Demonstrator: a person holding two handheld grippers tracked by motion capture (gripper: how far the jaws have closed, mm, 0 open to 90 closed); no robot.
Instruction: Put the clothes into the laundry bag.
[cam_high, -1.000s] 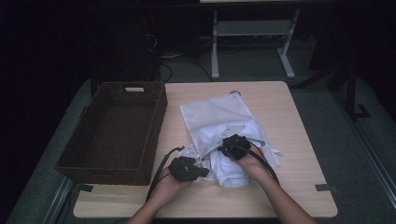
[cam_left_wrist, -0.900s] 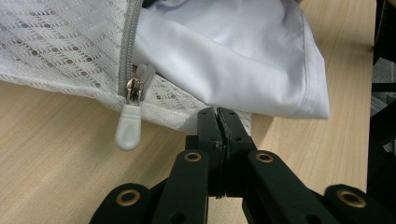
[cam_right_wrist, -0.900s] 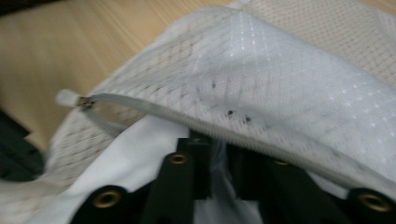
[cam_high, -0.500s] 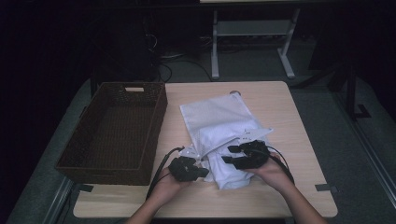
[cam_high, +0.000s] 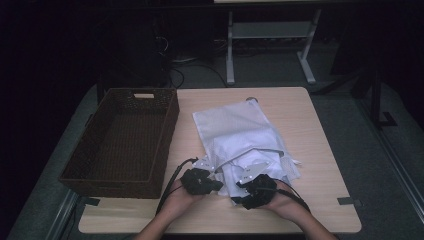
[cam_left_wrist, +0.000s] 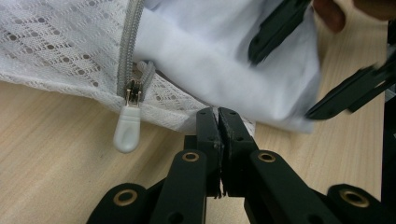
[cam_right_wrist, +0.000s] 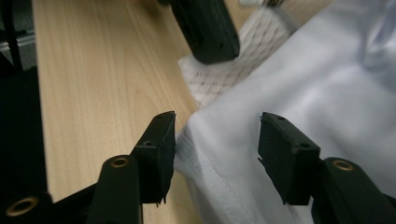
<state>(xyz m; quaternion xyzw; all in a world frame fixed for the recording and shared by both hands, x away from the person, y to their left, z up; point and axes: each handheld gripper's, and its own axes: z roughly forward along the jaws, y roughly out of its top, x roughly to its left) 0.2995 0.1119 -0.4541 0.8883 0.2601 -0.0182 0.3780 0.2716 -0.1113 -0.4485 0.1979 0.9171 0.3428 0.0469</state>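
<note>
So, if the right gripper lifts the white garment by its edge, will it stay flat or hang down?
Probably it hangs limp: the white garment lies in soft folds with a thin stitched hem. It looks light, so the mesh laundry bag, pinched by the left gripper, may drag along. The smooth cloth could slip from the open right gripper.

Right gripper (cam_left_wrist: 299, 56) blurred in left gripper view, jaws streaked. White cloth (cam_right_wrist: 299, 93) cut off at right and near edges of right gripper view. Mesh bag (cam_left_wrist: 60, 51) cut off at left; forearms leave high view at near edge
</note>
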